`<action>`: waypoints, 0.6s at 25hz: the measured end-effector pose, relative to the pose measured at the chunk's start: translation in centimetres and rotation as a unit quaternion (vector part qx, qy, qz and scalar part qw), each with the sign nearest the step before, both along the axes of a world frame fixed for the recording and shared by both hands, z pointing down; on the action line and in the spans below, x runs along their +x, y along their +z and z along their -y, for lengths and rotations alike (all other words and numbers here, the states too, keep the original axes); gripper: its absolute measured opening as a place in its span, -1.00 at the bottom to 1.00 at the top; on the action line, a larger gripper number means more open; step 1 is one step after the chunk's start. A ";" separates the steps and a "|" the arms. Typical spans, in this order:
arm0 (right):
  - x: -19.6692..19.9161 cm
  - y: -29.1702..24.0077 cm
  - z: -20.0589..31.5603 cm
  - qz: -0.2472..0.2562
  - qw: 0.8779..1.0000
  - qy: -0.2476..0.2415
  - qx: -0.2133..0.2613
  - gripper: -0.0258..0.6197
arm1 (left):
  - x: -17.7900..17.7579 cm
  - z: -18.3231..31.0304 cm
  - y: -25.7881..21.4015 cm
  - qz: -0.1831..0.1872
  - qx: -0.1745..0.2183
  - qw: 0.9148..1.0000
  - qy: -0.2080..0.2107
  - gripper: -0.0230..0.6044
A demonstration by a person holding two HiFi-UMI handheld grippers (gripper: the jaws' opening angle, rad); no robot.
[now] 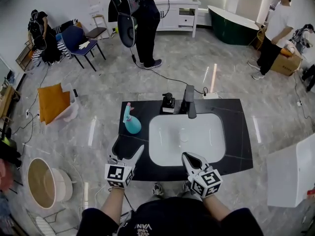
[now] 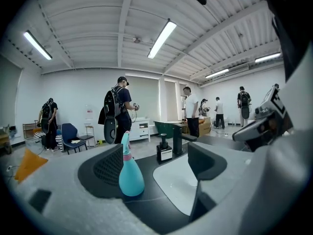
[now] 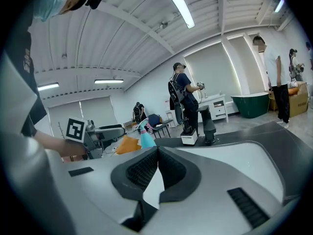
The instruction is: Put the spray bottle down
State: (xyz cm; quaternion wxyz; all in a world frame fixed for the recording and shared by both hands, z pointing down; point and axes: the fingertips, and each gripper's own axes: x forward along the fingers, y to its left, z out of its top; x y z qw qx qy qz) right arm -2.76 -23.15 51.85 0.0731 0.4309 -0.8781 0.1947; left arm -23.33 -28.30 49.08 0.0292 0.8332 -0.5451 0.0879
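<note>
L gripper point(image 1: 128, 149) jaws are spread w/ nothing pinched; the teal spray bottle point(image 1: 131, 123) stands upright on the black worktop point(image 1: 236, 132), just ahead of the jaw tips, closer to the left-hand jaw & touching neither. R gripper point(image 1: 187, 157) jaws are pressed together & empty, w/ the white sink basin point(image 1: 187, 136) straight ahead of them. Faucet point(image 1: 189, 101) & soap dispenser point(image 1: 168, 103) stand beyond the basin, well apart from both sets of jaws.
</note>
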 end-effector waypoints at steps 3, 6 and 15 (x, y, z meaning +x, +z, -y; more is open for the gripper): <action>1.0 -0.1 0.3 0.004 1.000 -0.007 0.003 -0.92 | 1.7 -1.5 -1.1 -0.010 -0.001 1.000 0.001 0.30; 1.9 -0.2 0.6 0.007 1.000 -0.015 0.006 -0.92 | 3.6 -2.7 -1.7 -0.014 0.000 1.000 0.005 0.10; 5.2 -0.9 1.4 0.012 0.999 -0.026 0.019 -0.92 | 9.0 -4.2 -2.4 -0.015 0.010 1.000 0.013 -0.46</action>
